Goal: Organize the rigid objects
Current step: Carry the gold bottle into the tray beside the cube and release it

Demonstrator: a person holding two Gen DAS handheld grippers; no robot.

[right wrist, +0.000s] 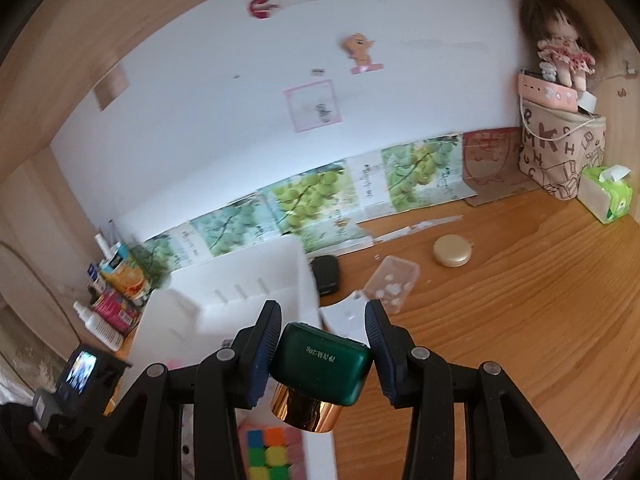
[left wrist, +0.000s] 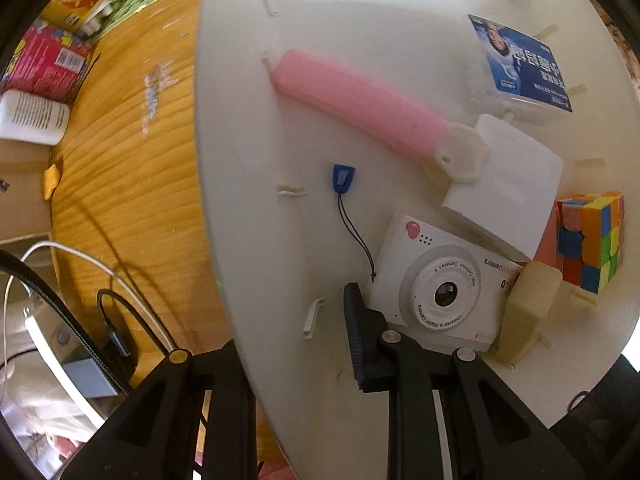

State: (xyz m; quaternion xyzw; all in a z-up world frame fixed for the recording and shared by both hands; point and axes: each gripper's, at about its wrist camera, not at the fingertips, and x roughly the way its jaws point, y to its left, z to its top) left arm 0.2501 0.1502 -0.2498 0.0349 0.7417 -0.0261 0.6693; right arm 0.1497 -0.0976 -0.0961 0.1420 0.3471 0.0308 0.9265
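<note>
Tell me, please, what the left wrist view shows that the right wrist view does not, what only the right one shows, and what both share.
Only the left wrist view: the toy camera, the pink case, the white block and the blue-and-white box, all inside the white bin. Only the right wrist view: the green jar held between the jaws of the right gripper, the doll, the tissue pack and the round gold case. Both: the white bin, the colour cube and the wooden desk.

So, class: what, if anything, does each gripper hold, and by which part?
The right gripper clamps a green jar by its body's sides, above its gold cap. The left gripper grips the white bin's wall.
</note>
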